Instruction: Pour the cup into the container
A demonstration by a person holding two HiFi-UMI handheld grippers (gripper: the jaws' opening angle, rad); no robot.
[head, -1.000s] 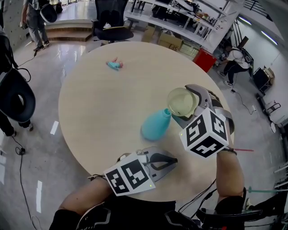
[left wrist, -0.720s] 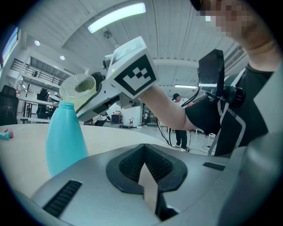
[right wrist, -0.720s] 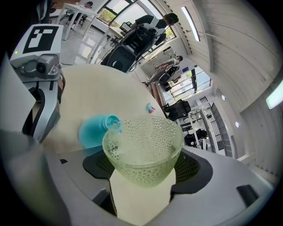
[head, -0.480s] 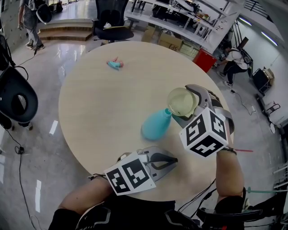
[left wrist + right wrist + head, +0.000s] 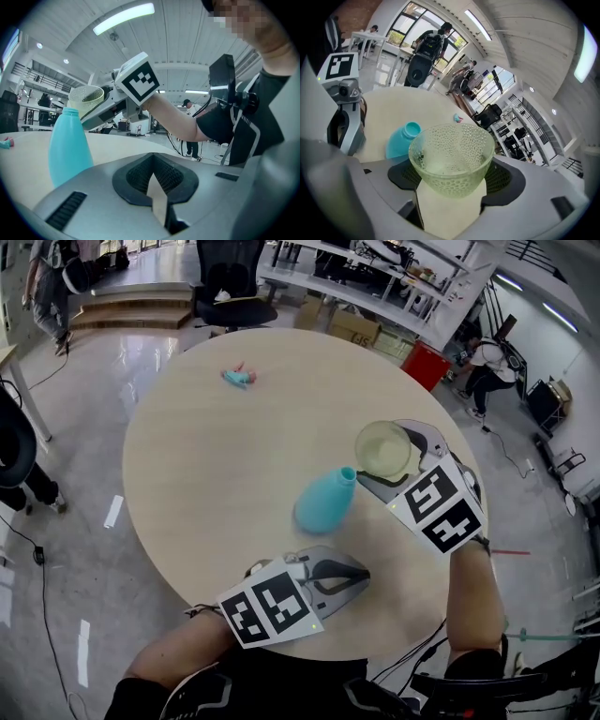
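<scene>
Right gripper (image 5: pixel 397 465) clasps the cup (image 5: pixel 382 447), contents indiscernible.

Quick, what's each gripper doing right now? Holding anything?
Left gripper: jaws closed, holding nothing.
Right gripper: jaws closed on the cup.
</scene>
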